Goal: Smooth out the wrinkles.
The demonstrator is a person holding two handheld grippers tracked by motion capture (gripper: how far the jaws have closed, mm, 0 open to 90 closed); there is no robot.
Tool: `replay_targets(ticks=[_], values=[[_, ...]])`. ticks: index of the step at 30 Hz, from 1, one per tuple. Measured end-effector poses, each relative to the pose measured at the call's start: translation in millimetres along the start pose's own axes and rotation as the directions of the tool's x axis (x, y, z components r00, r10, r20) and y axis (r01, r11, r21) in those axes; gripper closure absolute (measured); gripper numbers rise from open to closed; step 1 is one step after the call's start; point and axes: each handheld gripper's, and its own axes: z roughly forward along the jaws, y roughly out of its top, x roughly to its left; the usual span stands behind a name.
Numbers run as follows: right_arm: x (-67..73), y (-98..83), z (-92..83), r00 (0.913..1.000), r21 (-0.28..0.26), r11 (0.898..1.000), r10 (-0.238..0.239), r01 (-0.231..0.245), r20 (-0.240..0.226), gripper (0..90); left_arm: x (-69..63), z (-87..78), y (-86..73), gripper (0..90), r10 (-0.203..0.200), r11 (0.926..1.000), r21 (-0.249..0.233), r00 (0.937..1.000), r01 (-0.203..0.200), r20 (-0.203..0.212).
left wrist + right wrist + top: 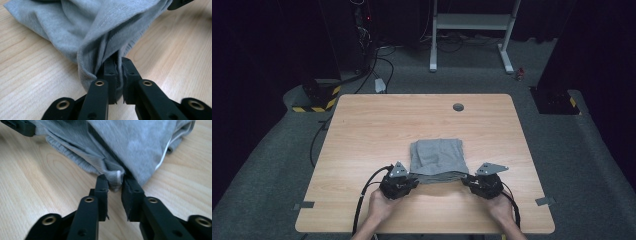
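Item: grey garment [438,156], folded, lying on the near half of the wooden table [362,130], roughly centred between its left and right edges. Its near edge shows stacked layers.

Left gripper [408,179]: held in the person's left hand [379,205] at the garment's near left corner. In the left gripper view the two black jaws stand nearly together, with a bunched fold of the grey cloth [100,32] pinched in the narrow slot between them; the fabric hangs in a rolled hem over the left jaw. Clamped on the cloth.

Right gripper [469,180]: held in the right hand [503,207] at the near right corner. In the right gripper view the jaws stand a little apart, a clear gap between the pads. A tuft of the garment [140,145], with a white seam edge, sits at the mouth of the gap and touches the left jaw's tip; the right pad does not press on it. Loosened, not clamped.

Both grippers sit low, just above the tabletop, well apart from each other.
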Motion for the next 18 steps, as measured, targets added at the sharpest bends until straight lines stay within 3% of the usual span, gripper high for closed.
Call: replay_targets(ticks=[5, 12, 18], values=[[-0.1, -5.0, -5.9, 1.0, 0.013, 1.0, 0.004, -0.003, -0.005, 64.5, -2.2, -11.3, -6.7, 74.3, -0.016, 0.9998, -0.011, 0.9999, 0.016, 0.002], [-2.4, -3.1, -27.9, 0.9996, -0.043, 0.999, 0.008, -0.009, -0.027, 60.2, 2.8, -38.3, -9.7, 63.6, -0.062, 0.9954, -0.073, 0.998, 0.062, 0.004], [-7.7, 12.1, -42.1, 0.9992, -0.1, 0.994, 0.038, -0.039, -0.006, 62.1, 7.8, -45.6, -0.3, 59.2, -0.078, 0.9917, -0.107, 0.9956, 0.072, -0.051]])
